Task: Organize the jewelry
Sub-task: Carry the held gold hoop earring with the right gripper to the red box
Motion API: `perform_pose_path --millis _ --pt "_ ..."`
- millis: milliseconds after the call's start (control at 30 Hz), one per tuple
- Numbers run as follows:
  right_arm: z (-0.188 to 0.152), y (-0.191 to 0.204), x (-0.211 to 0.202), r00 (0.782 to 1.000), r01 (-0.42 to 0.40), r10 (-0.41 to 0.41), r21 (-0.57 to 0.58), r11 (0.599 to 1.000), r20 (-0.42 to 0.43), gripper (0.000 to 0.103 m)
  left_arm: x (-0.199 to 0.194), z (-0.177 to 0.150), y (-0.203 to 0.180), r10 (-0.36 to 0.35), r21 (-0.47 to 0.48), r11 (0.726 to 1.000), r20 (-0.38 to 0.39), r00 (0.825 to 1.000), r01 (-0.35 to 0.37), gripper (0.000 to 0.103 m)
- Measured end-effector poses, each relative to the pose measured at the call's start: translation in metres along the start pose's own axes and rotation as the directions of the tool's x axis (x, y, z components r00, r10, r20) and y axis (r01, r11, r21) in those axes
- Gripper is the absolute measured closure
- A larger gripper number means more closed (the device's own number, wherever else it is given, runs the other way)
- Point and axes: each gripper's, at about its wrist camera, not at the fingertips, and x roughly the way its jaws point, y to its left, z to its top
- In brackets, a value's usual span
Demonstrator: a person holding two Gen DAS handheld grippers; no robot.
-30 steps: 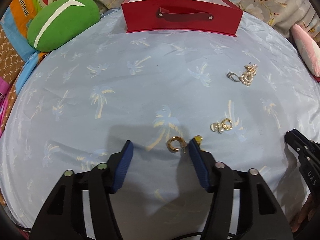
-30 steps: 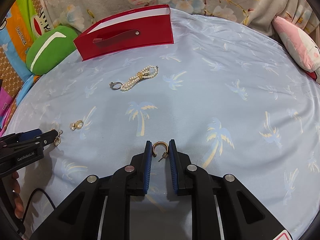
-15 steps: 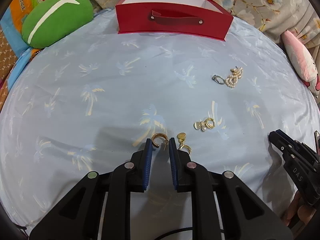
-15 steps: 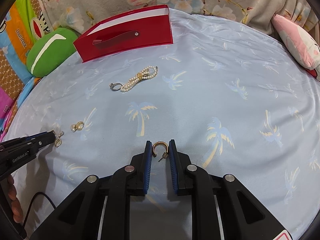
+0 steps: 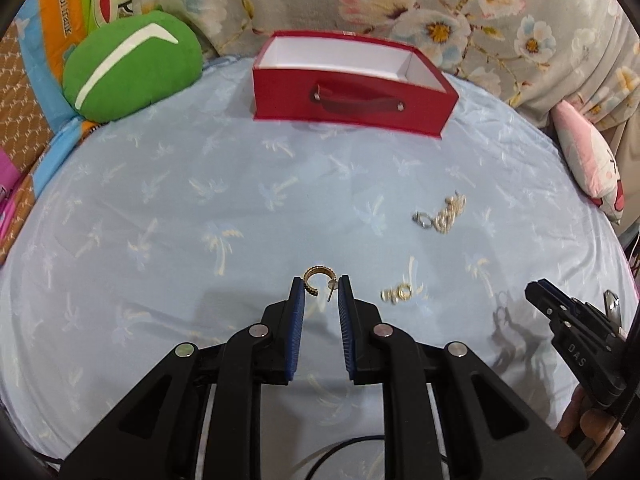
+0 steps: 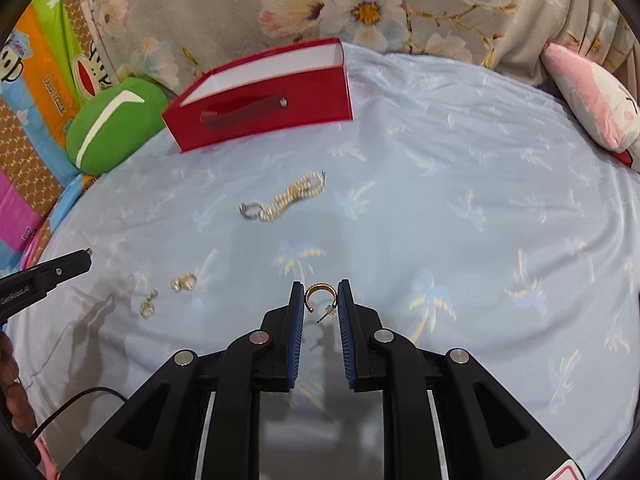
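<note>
Both grippers hang above the pale blue palm-print sheet (image 5: 168, 208), each with a gold hoop earring. My left gripper (image 5: 320, 292) is shut on one gold hoop earring (image 5: 314, 280), which sticks out past the blue fingertips. My right gripper (image 6: 320, 296) is shut on a matching gold hoop earring (image 6: 318, 294), its post pointing down. The open red box (image 5: 352, 92) with a white inside stands at the far side, also in the right wrist view as the red box (image 6: 260, 116). The right gripper (image 5: 560, 320) shows at the left view's right edge.
On the sheet lie a pearl bracelet (image 6: 294, 196) with a silver ring (image 6: 249, 210) beside it, a small pearl earring (image 6: 184, 282) and a dangling gold earring (image 6: 148, 306). A green cushion (image 5: 132, 68) sits left of the box, a pink plush (image 5: 592, 168) at the right edge.
My left gripper went from open around the hoop earring to shut on it, then rose with it off the sheet. My right gripper also rose, its earring still held.
</note>
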Motion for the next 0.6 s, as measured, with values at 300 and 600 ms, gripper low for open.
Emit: perform_pose_path --millis 300,600 --pt "0.084 0.011 -0.023 0.988 -0.052 0.060 -0.062 0.997 0.139 0.087 -0.019 0.070 0.010 0.031 0.024 0.999 0.121 0.992 -0.034 0.087" --pt "0.201 0.031 0.009 0.964 -0.088 0.115 -0.123 0.989 0.239 0.087 -0.006 0.177 0.010 0.047 0.056 0.997 0.225 0.973 -0.061 0.086"
